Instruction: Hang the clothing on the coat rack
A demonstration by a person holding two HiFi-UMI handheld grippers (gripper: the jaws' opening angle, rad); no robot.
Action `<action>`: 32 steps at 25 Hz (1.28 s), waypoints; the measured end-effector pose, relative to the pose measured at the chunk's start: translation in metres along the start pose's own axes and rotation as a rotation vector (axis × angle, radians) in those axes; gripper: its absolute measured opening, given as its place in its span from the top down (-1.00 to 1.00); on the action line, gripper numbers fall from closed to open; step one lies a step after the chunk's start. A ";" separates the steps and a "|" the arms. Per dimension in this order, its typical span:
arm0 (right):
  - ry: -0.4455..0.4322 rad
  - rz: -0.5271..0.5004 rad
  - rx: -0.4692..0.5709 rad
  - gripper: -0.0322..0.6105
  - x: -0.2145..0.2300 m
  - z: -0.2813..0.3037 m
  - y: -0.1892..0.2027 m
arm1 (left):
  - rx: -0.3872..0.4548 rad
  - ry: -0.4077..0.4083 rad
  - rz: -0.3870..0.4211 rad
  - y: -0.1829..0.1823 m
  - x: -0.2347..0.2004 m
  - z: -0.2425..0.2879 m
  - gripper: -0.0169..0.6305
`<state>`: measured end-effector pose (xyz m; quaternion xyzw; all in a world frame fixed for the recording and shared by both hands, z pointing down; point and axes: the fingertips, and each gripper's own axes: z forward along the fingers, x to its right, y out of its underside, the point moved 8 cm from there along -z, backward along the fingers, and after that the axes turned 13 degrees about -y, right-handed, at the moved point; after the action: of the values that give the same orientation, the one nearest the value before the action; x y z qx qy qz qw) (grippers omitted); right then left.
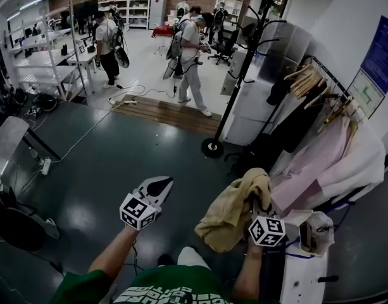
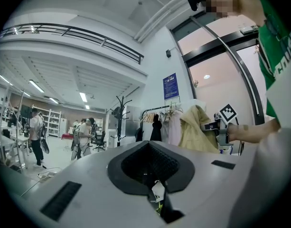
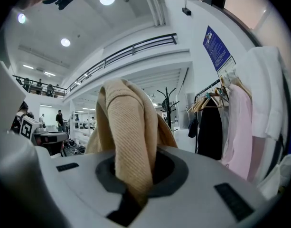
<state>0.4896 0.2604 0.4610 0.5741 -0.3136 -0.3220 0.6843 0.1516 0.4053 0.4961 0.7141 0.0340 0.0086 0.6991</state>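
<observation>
We hold the tan top (image 1: 228,219) tight in our right hand-held gripper (image 1: 256,201). The top hangs down from it, near the clothes rail (image 1: 330,76). Our left hand-held gripper (image 1: 158,185) is closed with nothing in it. The black coat rack (image 1: 235,87) stands well apart, farther ahead.

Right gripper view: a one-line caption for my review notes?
The right claw shut on a tan garment, with the coat rack and a rail of hung clothes ahead.
</observation>
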 end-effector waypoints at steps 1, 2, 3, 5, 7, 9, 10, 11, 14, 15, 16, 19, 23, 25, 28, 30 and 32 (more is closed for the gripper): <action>0.000 -0.001 -0.002 0.77 0.001 0.005 0.000 | 0.000 -0.003 -0.002 0.001 -0.004 0.002 0.93; 0.000 -0.001 -0.004 0.77 0.002 0.009 0.001 | -0.001 -0.007 -0.005 0.003 -0.007 0.005 0.93; 0.000 -0.002 -0.007 0.77 0.002 0.014 0.002 | -0.002 -0.011 -0.007 0.005 -0.011 0.008 0.93; 0.000 -0.002 -0.011 0.77 0.004 0.025 0.004 | -0.007 -0.018 -0.007 0.009 -0.020 0.014 0.94; -0.001 -0.002 -0.013 0.77 0.006 0.038 0.006 | -0.014 -0.020 -0.002 0.012 -0.029 0.022 0.93; -0.002 -0.001 -0.015 0.77 0.008 0.051 0.007 | -0.019 -0.023 0.006 0.013 -0.040 0.030 0.93; -0.002 0.000 -0.016 0.77 0.010 0.058 0.008 | -0.021 -0.024 0.008 0.014 -0.046 0.035 0.93; -0.001 0.001 -0.017 0.77 0.012 0.065 0.008 | -0.022 -0.024 0.009 0.014 -0.051 0.040 0.94; 0.005 0.005 -0.018 0.77 0.018 0.085 0.006 | -0.025 -0.015 0.015 0.013 -0.066 0.060 0.93; 0.006 0.006 -0.017 0.77 0.021 0.093 0.005 | -0.026 -0.011 0.018 0.012 -0.071 0.068 0.93; 0.008 0.006 -0.016 0.77 0.025 0.101 0.003 | -0.026 -0.008 0.020 0.012 -0.077 0.077 0.93; 0.012 0.007 -0.010 0.77 0.037 0.126 -0.005 | -0.023 -0.003 0.023 0.009 -0.095 0.105 0.93; 0.009 0.003 -0.005 0.77 0.051 0.161 -0.017 | -0.023 0.003 0.025 0.005 -0.116 0.139 0.94; 0.006 0.000 -0.003 0.77 0.059 0.179 -0.023 | -0.023 0.004 0.030 0.002 -0.127 0.159 0.93; -0.001 -0.004 -0.003 0.77 0.074 0.207 -0.031 | -0.021 0.005 0.037 -0.004 -0.143 0.190 0.94; -0.003 -0.011 -0.002 0.77 0.085 0.225 -0.037 | -0.019 0.007 0.046 -0.007 -0.153 0.211 0.93; -0.002 -0.020 0.002 0.77 0.096 0.242 -0.042 | -0.017 0.008 0.054 -0.008 -0.163 0.232 0.93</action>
<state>0.3501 0.0371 0.4598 0.5778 -0.3088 -0.3290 0.6802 0.0027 0.1643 0.4884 0.7088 0.0174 0.0308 0.7045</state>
